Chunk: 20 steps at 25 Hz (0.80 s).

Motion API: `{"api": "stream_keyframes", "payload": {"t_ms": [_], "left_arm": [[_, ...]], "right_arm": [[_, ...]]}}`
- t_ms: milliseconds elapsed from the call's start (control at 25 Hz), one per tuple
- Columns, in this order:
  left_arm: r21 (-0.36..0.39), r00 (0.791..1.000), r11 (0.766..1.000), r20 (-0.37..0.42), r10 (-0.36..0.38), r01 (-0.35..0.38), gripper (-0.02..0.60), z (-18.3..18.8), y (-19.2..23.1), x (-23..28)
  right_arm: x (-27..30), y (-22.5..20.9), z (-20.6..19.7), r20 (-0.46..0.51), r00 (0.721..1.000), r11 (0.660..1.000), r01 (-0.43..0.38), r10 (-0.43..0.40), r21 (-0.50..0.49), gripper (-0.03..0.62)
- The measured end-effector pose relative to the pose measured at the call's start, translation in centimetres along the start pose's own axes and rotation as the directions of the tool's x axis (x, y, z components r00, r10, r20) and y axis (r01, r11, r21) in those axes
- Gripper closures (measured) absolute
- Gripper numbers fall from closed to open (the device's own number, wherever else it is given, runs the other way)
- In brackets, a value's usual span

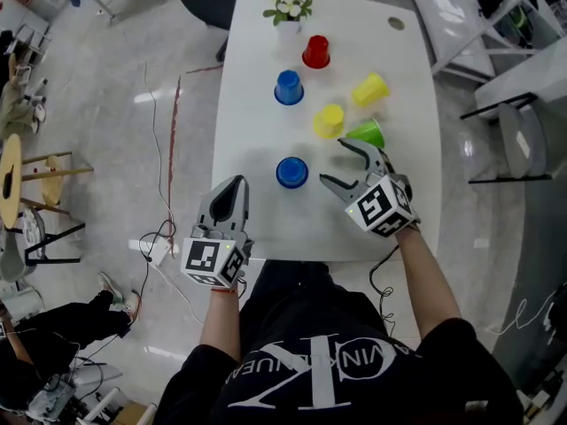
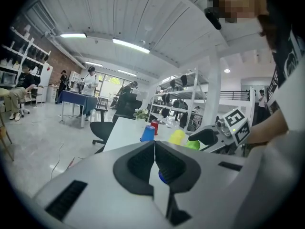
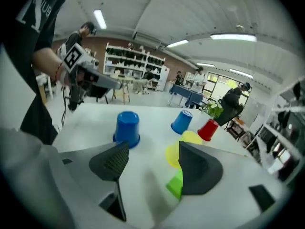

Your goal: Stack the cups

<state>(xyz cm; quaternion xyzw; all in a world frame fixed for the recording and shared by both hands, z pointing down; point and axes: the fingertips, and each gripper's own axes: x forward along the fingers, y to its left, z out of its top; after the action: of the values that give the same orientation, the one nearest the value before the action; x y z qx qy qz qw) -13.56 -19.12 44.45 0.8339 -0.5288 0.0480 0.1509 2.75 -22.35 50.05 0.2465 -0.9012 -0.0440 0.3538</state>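
Hand-held gripper point(image 1: 332, 161), right: wide apart, empty.

Left claw point(image 1: 236, 184) jaws together, empty; right claw point(image 1: 333, 162) jaws wide apart, tilted down.

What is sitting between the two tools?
The nearer blue cup, upside down, stands between the left tool and right tool, touching neither; the head view shows it.

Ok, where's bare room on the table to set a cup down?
Bare: the left strip of table beside the far blue cup and near blue cup, and the near edge between left gripper and right gripper. Crowded: the right side, where the nearer yellow cup, green cup and right gripper sit close.
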Motion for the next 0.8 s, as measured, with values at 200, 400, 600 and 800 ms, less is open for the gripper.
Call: {"api": "stream_keyframes", "payload": {"t_ms": [200,400,600,800], "left_arm": [[0.003,1.000,1.000,0.000,-0.023,0.023,0.575,0.0,-0.9,0.3],[0.002,0.999,0.999,-0.005,-0.036,0.036,0.575,-0.3,-1.5,0.1],[-0.001,1.000,1.000,-0.008,-0.028,0.028,0.575,-0.5,-1.5,-0.4],[-0.010,1.000,1.000,-0.006,-0.012,0.012,0.575,-0.6,-0.8,-0.8]], "right_arm": [[-0.8,-3.8,-5.0,-0.293,0.952,0.922,-0.038,-0.083,-0.385,0.270],[0.1,-5.0,-8.4,-0.513,0.841,0.740,-0.234,-0.172,-0.630,0.280],[0.6,-4.6,-8.1,-0.488,0.853,0.742,-0.204,-0.186,-0.638,0.361],[-0.3,-2.2,-4.0,-0.252,0.965,0.953,-0.012,-0.068,-0.304,0.368]]}}
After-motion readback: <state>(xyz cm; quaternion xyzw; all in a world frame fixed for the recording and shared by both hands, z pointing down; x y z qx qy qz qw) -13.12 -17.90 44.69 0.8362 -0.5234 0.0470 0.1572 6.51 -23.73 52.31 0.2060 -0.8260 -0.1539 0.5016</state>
